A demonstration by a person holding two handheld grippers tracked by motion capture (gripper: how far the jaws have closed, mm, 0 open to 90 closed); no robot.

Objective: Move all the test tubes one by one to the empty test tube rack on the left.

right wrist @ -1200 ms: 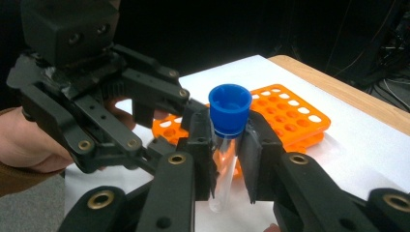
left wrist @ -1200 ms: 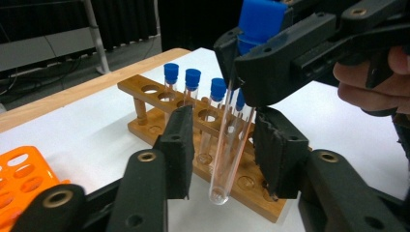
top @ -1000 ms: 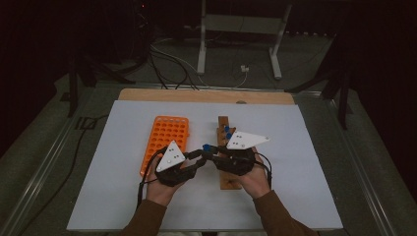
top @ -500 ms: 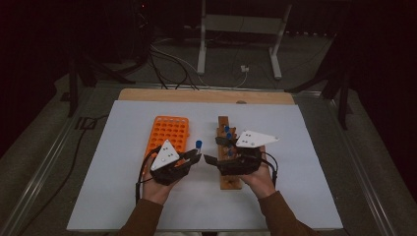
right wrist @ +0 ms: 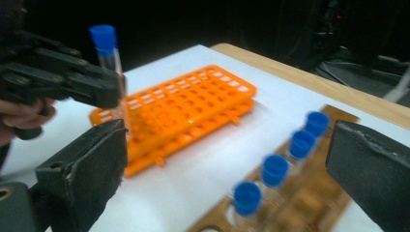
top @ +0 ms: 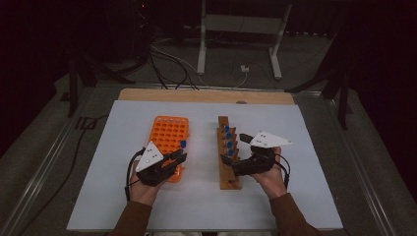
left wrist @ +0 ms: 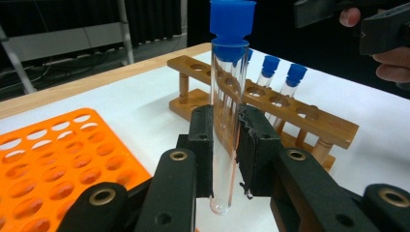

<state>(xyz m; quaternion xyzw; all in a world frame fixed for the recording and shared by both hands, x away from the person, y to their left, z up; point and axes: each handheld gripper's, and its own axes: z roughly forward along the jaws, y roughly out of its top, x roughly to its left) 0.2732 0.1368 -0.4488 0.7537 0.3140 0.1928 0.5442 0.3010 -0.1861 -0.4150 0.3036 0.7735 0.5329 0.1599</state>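
Your left claw point(left wrist: 225, 150) is clamped on a clear glass test tube point(left wrist: 227, 121) with a blue flanged cap; the two black foam-faced pads grip the tube at mid-length, and it stands upright with its rounded bottom hanging free below them. In the high view, your left claw point(top: 178, 158) holds the tube's blue cap point(top: 183, 144) over the near right edge of the orange plastic tube rack point(top: 167, 135), a flat rectangular grid of round holes lying on the white table point(top: 123, 206). Whether the tube's bottom touches the rack cannot be told.

Your right claw point(right wrist: 227, 174) stands wide, its jaws well apart and holding nothing; their pad faces are rough and worn at the edges. In the high view it point(top: 230, 158) sits beside the wooden test tube rack point(top: 230, 174), a long varnished strip with round holes on turned posts, lying lengthwise away from you. Four blue-capped tubes point(top: 229, 140) stand in the rack's far half; its near holes are open. The two racks lie side by side, apart, with bare table between them.
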